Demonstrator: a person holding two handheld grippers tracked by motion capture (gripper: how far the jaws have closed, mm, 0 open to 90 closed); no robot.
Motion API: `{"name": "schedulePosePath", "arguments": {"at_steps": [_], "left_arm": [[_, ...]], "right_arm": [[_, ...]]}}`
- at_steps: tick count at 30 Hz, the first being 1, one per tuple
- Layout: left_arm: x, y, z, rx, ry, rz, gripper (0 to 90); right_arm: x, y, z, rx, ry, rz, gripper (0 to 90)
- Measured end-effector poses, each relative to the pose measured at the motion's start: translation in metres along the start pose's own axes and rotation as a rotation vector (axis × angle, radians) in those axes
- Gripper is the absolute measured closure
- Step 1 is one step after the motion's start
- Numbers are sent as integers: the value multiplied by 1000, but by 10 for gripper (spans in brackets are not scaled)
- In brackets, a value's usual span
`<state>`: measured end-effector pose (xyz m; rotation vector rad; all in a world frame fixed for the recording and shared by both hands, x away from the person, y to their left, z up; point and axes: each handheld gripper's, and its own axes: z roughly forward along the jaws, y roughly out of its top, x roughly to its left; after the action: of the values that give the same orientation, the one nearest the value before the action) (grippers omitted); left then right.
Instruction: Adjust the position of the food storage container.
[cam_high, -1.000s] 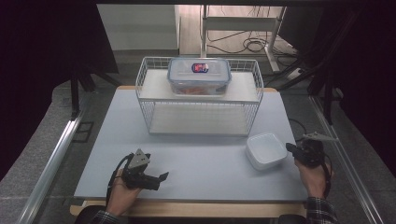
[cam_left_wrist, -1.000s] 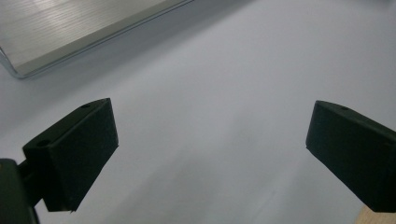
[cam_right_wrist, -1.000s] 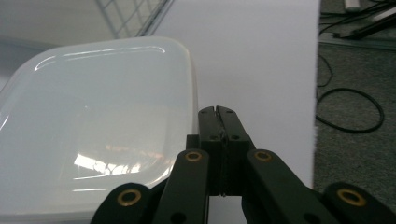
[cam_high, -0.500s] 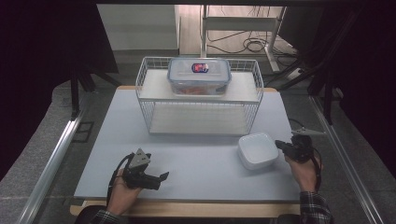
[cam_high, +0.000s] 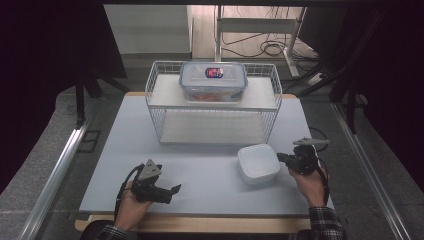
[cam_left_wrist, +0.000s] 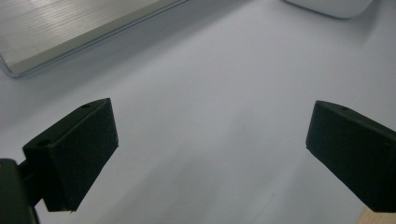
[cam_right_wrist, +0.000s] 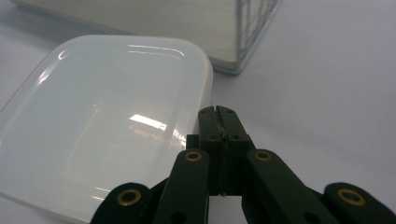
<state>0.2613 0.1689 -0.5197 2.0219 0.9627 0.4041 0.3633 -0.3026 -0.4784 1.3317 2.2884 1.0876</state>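
Right gripper sits at lower right of the high view, jaws fully closed with nothing between them; in the right gripper view the closed tips touch, or all but touch, the near edge of the white plastic container. I read this as a push with closed jaws, not a grasp.

The container lies low on the grey surface, right of centre in the high view, just in front of the wire rack and apart from it. A lidded clear food box stands on the rack's upper shelf.

Handling judgement: thin, glossy, translucent plastic, rounded corners, likely empty, so light and slippery. It should slide readily and may spin if pushed off-centre. Walls will probably flex under a hard pinch. To lift it, I would take the rim at mid-edge, one jaw inside and one outside.

Left gripper rests at lower left, jaws wide apart, holding nothing.
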Motion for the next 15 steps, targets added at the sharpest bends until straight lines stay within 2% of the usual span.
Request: {"name": "schedulePosePath", "arguments": {"at_steps": [7,15], "left_arm": [[-1,0,1,4,-2,0,20],[0,0,1,5,-2,3,21]], "right_arm": [[20,2,8,12,56,-16,893],[45,2,15,26,109,-58,892]]}}
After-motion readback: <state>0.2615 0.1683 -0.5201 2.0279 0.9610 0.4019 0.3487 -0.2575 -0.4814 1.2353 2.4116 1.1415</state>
